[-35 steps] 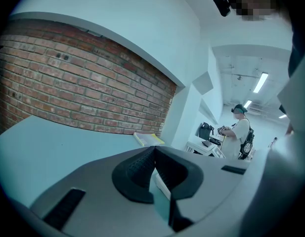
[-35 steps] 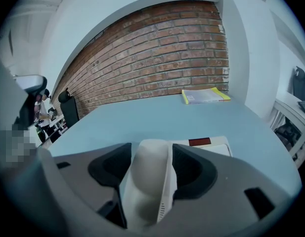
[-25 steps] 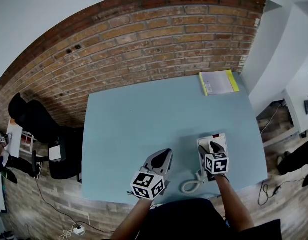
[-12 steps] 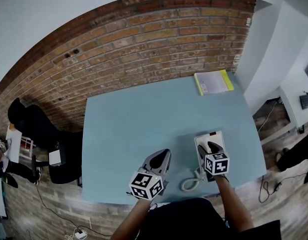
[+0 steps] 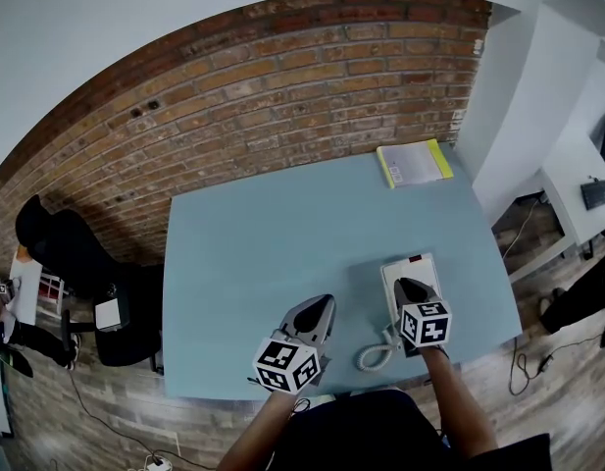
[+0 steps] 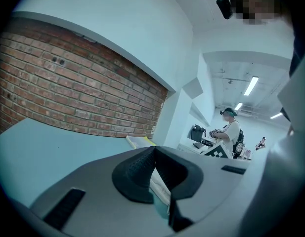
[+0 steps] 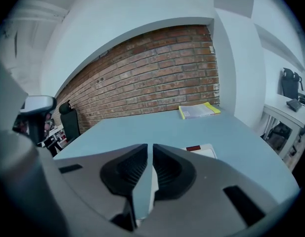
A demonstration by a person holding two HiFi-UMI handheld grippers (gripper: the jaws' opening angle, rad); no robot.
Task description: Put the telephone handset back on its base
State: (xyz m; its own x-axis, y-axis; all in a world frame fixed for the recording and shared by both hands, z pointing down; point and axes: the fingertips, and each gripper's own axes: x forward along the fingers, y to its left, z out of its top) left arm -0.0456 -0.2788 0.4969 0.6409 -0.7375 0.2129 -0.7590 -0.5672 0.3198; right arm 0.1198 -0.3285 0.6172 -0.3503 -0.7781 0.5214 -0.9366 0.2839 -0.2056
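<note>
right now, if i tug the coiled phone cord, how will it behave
The coiled cord is loose loops, so it likely stretches and flops. Pulled further, it may drag the white telephone, which looks like light plastic.

Telephone base (image 5: 407, 267): white, flat, rectangular, with a small dark-red patch near its far edge. It lies flat on the pale blue desk (image 5: 263, 253), right of middle and toward the near edge. Coiled white cord (image 5: 378, 354) loops from the base's near left corner toward the desk's front edge. The near half of the base is covered from above, so the handset cannot be made out.
</note>
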